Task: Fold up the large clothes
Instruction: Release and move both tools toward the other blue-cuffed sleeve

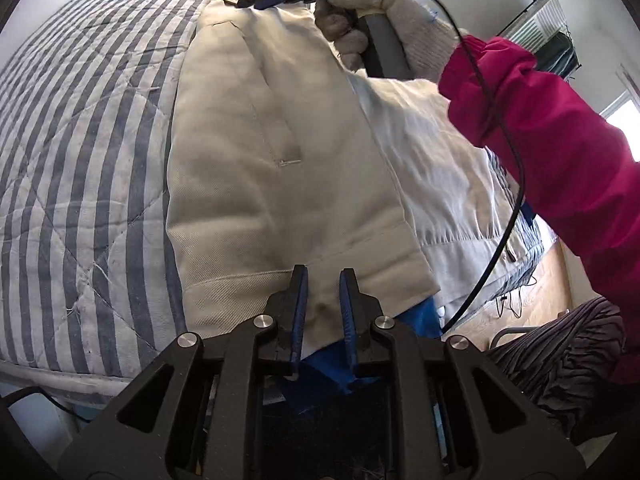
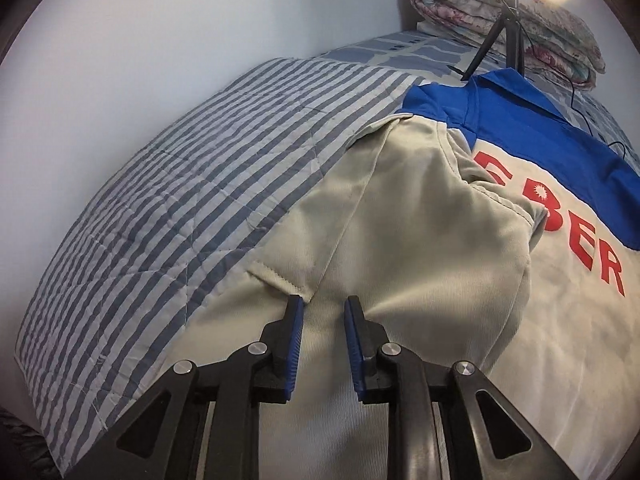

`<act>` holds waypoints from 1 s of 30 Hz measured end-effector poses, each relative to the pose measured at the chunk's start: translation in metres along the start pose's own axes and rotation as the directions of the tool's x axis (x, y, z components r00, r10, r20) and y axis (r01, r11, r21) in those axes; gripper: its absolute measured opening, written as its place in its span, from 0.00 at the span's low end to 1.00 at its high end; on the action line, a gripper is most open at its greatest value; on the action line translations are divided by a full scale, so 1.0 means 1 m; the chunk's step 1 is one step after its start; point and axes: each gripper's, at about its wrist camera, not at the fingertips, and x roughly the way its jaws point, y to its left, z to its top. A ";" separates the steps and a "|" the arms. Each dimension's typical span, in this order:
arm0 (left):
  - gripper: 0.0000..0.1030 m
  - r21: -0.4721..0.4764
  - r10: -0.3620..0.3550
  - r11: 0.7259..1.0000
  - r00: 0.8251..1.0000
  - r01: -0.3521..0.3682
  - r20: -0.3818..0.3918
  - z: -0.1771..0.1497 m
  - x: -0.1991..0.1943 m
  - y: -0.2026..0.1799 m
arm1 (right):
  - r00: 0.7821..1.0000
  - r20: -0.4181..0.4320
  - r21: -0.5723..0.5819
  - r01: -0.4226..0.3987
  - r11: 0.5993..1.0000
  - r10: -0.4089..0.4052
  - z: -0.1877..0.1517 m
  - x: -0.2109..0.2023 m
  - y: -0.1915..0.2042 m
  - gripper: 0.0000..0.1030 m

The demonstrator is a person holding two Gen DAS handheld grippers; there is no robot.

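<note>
The beige work jacket [image 1: 280, 168] lies spread on the striped quilt [image 1: 80, 160] of the bed, its hem at the near edge, one front panel folded over so the paler lining [image 1: 432, 168] shows beside it. In the right wrist view its blue collar [image 2: 520, 120] points toward the far end of the bed, and red lettering [image 2: 576, 240] on the back is partly covered by a folded-in sleeve [image 2: 432, 208], so the word cannot be read whole.

The left gripper [image 1: 323, 276] has the hem between its narrowly parted fingers; whether the pads actually pinch the cloth cannot be told. The right gripper [image 2: 323, 304] hovers over the sleeve fabric, jaws apart with nothing clamped. A gloved hand [image 1: 384, 20] in a magenta sleeve [image 1: 560, 152] carries that gripper at the jacket's far end, its tips hidden. A tripod [image 2: 500, 36] and folded bedding [image 2: 520, 16] stand at the bed's head, cut off by glare.
</note>
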 end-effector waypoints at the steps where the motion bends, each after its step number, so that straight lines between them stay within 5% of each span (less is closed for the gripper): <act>1: 0.15 -0.001 -0.004 1.000 1.000 0.004 0.001 0.000 -0.001 0.001 | 1.000 0.017 0.009 -0.003 1.000 0.003 0.000 -0.010 0.001 0.21; 6: 0.15 -0.013 -0.016 1.000 0.997 0.017 0.071 -0.003 -0.032 0.011 | 0.989 0.125 0.068 -0.082 0.994 0.073 -0.011 -0.085 0.000 0.23; 12: 0.15 -0.005 -0.057 0.998 0.991 0.058 0.124 0.002 -0.048 0.003 | 0.970 0.223 0.130 -0.126 0.983 0.095 -0.070 -0.186 -0.005 0.27; 18: 0.15 0.070 -0.038 0.997 0.998 0.034 0.043 -0.003 -0.011 -0.033 | 0.976 0.220 0.213 -0.051 0.976 0.003 -0.145 -0.247 -0.026 0.30; 21: 0.15 0.134 0.036 0.990 0.999 -0.032 -0.024 -0.010 0.011 -0.045 | 0.977 0.212 0.255 -0.030 0.966 -0.026 -0.175 -0.270 -0.040 0.30; 28: 0.15 0.155 0.066 0.986 0.998 -0.067 0.013 -0.008 -0.011 -0.057 | 0.974 0.192 0.358 0.048 0.933 -0.124 -0.241 -0.310 -0.084 0.38; 30: 0.26 0.179 0.057 0.982 0.997 -0.065 0.048 -0.004 -0.025 -0.067 | 0.970 0.188 0.400 0.069 0.914 -0.156 -0.258 -0.321 -0.100 0.39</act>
